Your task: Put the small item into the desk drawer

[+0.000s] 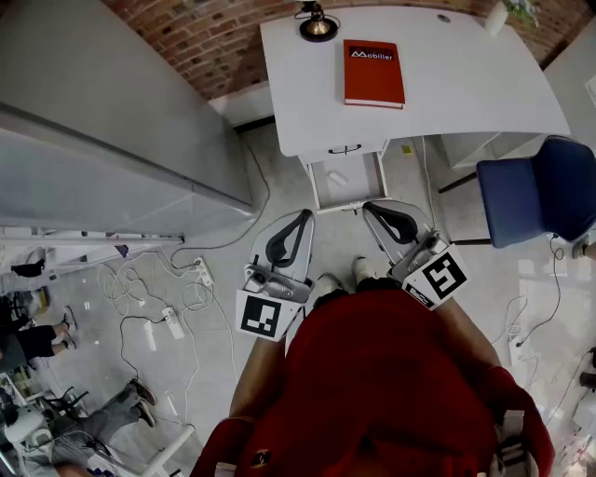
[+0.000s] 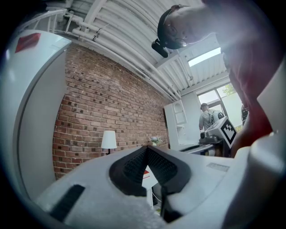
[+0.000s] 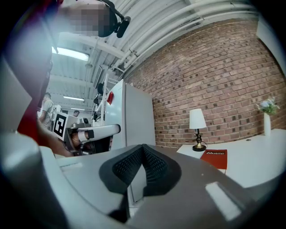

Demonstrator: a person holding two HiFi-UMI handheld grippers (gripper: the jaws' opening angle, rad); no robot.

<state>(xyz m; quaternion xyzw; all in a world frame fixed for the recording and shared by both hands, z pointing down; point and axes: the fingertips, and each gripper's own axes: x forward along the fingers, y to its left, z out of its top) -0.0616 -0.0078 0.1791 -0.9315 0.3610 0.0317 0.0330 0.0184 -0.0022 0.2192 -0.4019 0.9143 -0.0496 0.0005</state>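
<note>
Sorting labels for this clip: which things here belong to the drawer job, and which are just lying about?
Job: open desk drawer; left gripper; right gripper, both shut and empty.
Lying about: red book; lamp; blue chair; power strip.

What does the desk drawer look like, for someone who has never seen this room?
Find the white desk against the brick wall, with a red book on top. The drawer juts from its front edge, in line with the book and left of the blue chair. It alone stands open, a small pale item lying inside.
</note>
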